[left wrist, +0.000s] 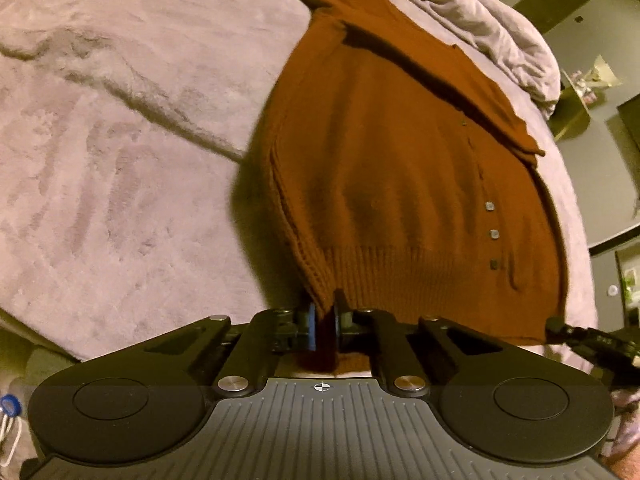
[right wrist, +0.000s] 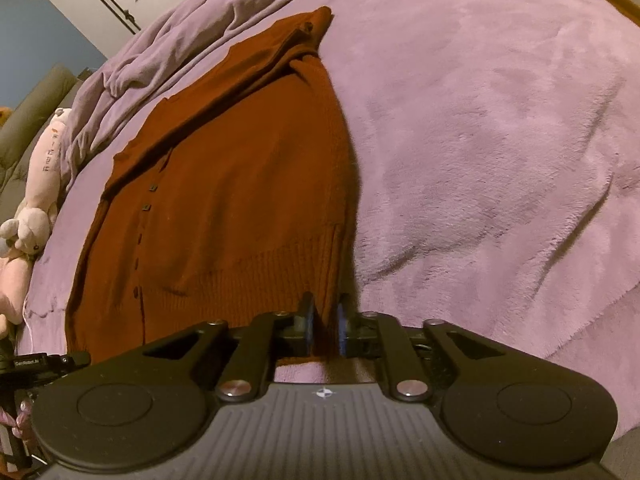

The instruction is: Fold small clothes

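While the rust-brown knit cardigan lies spread flat on the bed's lilac plush blanket, both claws hold its ribbed hem at the near edge. Left claw: closed on the hem's left corner, knit pinched between the blue pads, fabric bunched just above them. Right claw: closed on the hem's right corner, a fold of knit between its blue pads.

Cardigan's button placket runs away from the hem toward the collar; small square buttons visible along it. One sleeve is folded across the upper chest. A rumpled duvet lies beyond the collar.

Writing: in the right wrist view, white lettering on the other claw's body at the left edge, too blurred to read with certainty. A pink plush toy beside the bed carries small printed marks, illegible. No label readable on the cardigan.
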